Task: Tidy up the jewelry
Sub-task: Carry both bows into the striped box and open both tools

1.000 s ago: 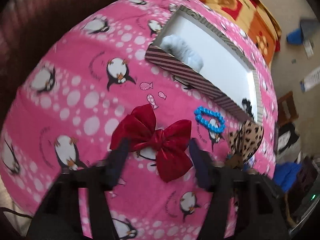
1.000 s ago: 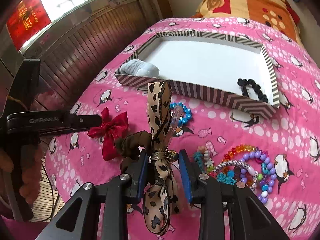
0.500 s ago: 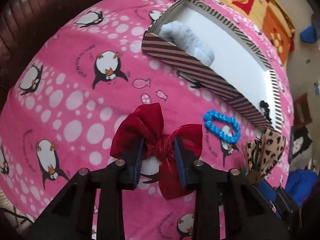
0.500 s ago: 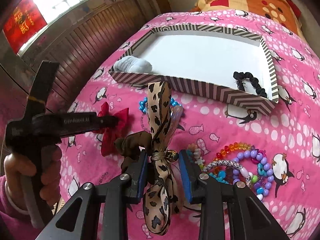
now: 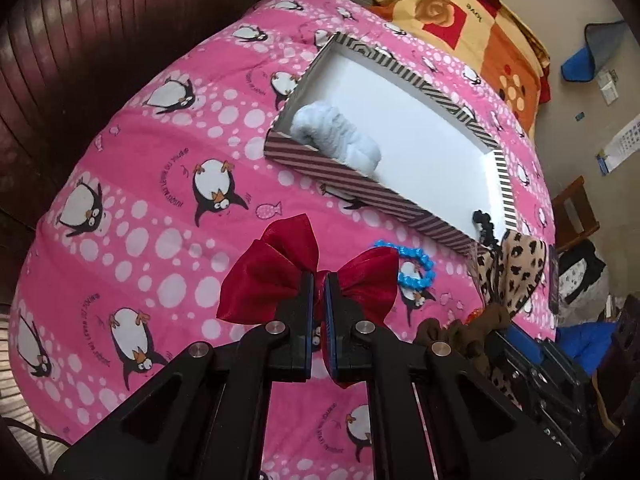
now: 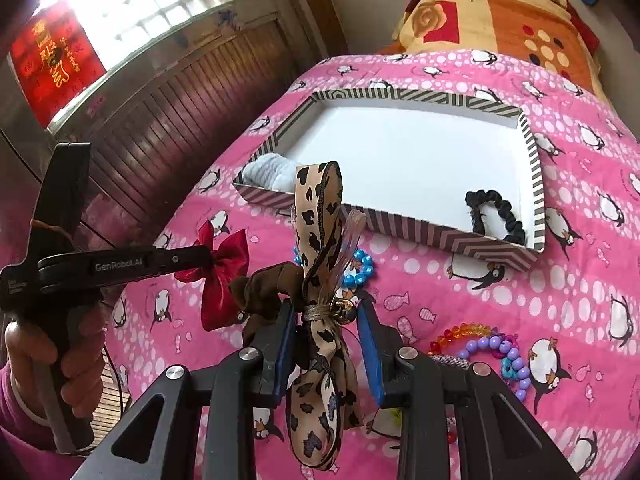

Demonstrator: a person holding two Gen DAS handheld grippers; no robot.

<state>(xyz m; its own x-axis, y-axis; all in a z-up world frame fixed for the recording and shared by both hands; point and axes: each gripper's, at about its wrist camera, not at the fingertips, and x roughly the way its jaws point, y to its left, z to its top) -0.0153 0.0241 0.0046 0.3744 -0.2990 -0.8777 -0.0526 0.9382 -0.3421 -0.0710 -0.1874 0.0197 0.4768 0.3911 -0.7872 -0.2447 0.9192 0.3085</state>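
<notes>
With the left gripper [image 5: 319,280] pinching the red bow [image 5: 308,268] at its knot just above the bed [image 5: 132,200], a straight lift toward the far striped box [image 5: 360,184] suited best, while the right gripper [image 6: 325,312] clasped the leopard-print bow [image 6: 320,216].

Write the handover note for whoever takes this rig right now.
Left gripper: jaws shut on the red bow at its knot, above the pink blanket.
Right gripper: holds the leopard-print hair tie between its jaws, upright, short of the striped box.
Done: the white scrunchie and the black scrunchie lie in the box.
Left: both held pieces, the blue bead bracelet and the pile of bead bracelets on the blanket.
</notes>
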